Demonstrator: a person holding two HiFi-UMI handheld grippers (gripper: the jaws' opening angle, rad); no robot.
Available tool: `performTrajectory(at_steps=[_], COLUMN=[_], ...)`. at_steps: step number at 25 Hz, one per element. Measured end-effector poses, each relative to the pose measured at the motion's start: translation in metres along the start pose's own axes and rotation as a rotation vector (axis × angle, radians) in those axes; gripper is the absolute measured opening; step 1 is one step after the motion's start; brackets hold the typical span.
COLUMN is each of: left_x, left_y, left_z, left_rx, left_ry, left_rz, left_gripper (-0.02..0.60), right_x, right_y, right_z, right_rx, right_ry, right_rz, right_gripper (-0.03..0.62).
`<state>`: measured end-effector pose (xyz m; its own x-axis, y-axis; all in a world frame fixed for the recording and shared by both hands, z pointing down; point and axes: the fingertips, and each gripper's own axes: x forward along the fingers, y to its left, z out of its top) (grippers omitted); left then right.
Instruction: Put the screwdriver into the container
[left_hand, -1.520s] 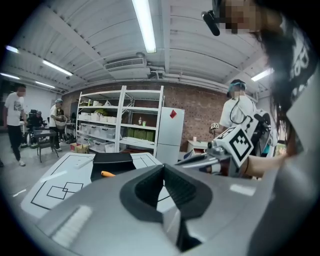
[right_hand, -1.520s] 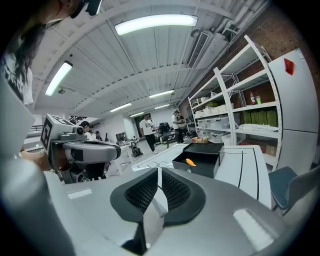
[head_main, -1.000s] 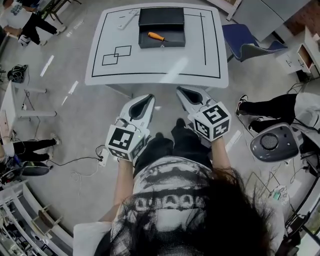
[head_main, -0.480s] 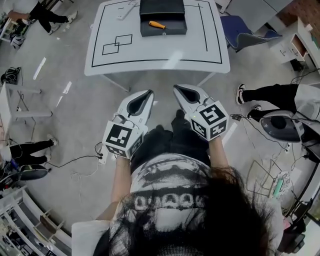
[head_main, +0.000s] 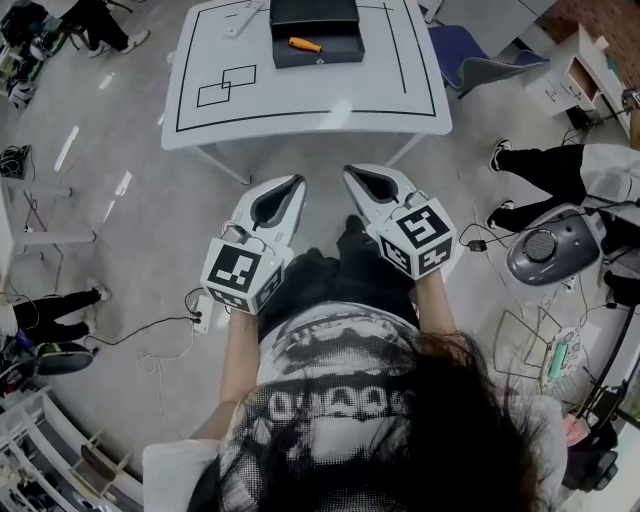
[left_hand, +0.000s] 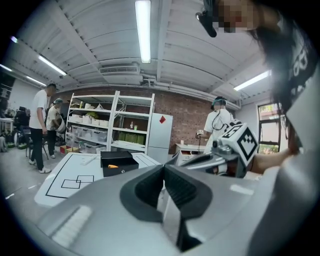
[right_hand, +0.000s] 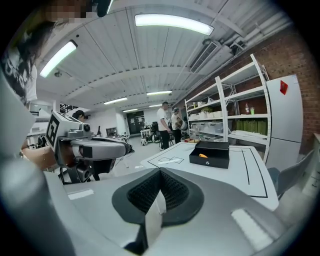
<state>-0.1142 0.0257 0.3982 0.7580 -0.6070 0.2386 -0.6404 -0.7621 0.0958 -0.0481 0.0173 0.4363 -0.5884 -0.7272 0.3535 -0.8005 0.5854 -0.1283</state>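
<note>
Screwdriver (head_main: 305, 45) lies on the black container (head_main: 340, 58) on the worktop (head_main: 330, 95) — in or atop, can't tell. Left hand-held gripper (head_main: 296, 184) & right hand-held gripper (head_main: 350, 174) are clenched, empty, well short of container. Probably light, stiff — take the orange handle.

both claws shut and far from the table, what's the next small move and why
Probably step toward the table and carry the right claw forward. The orange-handled screwdriver lies at the black container on the table's far side, well beyond both claws; the left claw and right claw are shut and empty.
</note>
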Motion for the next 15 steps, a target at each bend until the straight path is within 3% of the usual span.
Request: performTrajectory(at_steps=[15], left_x=[-0.015], left_y=[-0.005], left_z=[-0.008], left_rx=[0.019], left_ry=[0.001], left_rz=[-0.036], left_gripper=[0.0], right_x=[-0.019], right_y=[-0.01], right_z=[-0.004], right_rx=[-0.014], right_ry=[-0.011], right_rz=[-0.1], right_gripper=[-0.005])
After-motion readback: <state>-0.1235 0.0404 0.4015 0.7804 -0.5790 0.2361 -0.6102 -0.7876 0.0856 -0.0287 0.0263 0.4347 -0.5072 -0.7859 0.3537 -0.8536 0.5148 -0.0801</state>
